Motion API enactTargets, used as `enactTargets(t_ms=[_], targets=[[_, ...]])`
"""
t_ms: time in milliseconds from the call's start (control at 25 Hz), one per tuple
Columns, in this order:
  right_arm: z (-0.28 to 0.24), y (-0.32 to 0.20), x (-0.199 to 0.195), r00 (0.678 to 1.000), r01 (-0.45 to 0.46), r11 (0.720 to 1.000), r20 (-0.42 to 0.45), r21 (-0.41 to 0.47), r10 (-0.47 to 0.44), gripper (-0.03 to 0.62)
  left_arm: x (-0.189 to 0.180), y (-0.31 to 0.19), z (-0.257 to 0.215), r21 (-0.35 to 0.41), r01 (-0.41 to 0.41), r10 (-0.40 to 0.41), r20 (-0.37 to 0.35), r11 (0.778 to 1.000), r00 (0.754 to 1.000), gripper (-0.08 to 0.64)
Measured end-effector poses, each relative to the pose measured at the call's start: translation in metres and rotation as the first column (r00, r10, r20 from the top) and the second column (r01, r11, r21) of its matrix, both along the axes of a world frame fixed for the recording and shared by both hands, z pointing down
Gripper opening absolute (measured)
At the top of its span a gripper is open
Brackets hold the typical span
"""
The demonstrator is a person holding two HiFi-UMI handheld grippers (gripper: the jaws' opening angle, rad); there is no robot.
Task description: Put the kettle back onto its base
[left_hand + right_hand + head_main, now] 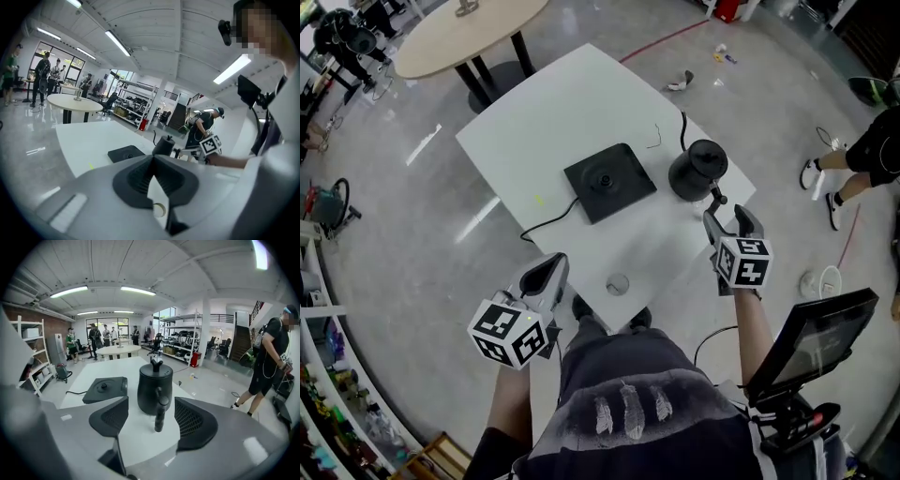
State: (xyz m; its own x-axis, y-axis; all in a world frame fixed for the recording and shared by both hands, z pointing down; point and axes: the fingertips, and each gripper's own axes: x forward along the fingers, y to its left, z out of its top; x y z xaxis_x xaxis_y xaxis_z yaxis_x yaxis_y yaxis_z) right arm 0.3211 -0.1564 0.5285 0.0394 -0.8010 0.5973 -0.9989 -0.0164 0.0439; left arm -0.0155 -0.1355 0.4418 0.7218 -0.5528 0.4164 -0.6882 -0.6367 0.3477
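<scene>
Kettle (156, 385) stands just right of its base (609, 181), upright handle (160, 414) straight ahead of my right gripper's (149, 422) wide, empty jaws.

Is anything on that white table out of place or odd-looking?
Yes. The round black kettle stands upright on the bare white table, beside its flat square black base, not on it. Nothing looks spilled or broken. A few scraps lie on the grey floor beyond.
</scene>
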Motion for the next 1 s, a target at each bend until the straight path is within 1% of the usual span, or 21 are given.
enactTargets(t_ms=[160,360,520,560,680,720,800,920,1000], targets=[[0.031,-0.01,0.016,1.0,-0.011,0.998,-0.009,-0.056,0.011,0.304,-0.009,0.008,0.0,-0.015,0.023,-0.023,0.018,1.0,1.0,0.0],[0.055,-0.023,0.024,0.999,-0.024,0.996,0.019,-0.091,0.026,0.304,-0.014,0.014,-0.006,-0.018,0.043,-0.042,0.036,0.999,0.998,0.0],[0.066,-0.033,0.026,1.0,-0.01,0.994,-0.009,-0.111,0.009,0.301,-0.015,0.016,-0.011,-0.011,0.057,-0.057,0.047,0.998,0.997,0.0],[0.069,-0.034,0.026,1.0,-0.006,0.993,-0.021,-0.119,0.003,0.286,-0.015,0.017,-0.011,-0.01,0.061,-0.061,0.049,0.998,0.997,0.0],[0.074,-0.034,0.028,0.998,-0.003,0.992,-0.063,-0.125,-0.005,0.188,-0.017,0.021,-0.011,-0.009,0.07,-0.069,0.055,0.998,0.996,0.0],[0.074,-0.034,0.027,0.998,0.006,0.993,-0.068,-0.121,-0.015,0.168,-0.018,0.022,-0.011,-0.01,0.073,-0.073,0.057,0.997,0.996,0.0],[0.074,-0.035,0.021,0.997,0.029,0.993,-0.062,-0.112,-0.037,0.08,-0.02,0.024,-0.01,-0.013,0.082,-0.081,0.058,0.997,0.995,0.0],[0.074,-0.035,0.019,0.998,0.039,0.994,-0.035,-0.103,-0.042,0.077,-0.022,0.027,-0.008,-0.018,0.09,-0.089,0.059,0.996,0.994,0.0],[0.075,-0.036,0.017,0.997,0.054,0.993,-0.043,-0.107,-0.059,0.079,-0.023,0.029,-0.007,-0.02,0.094,-0.092,0.06,0.995,0.994,0.0]])
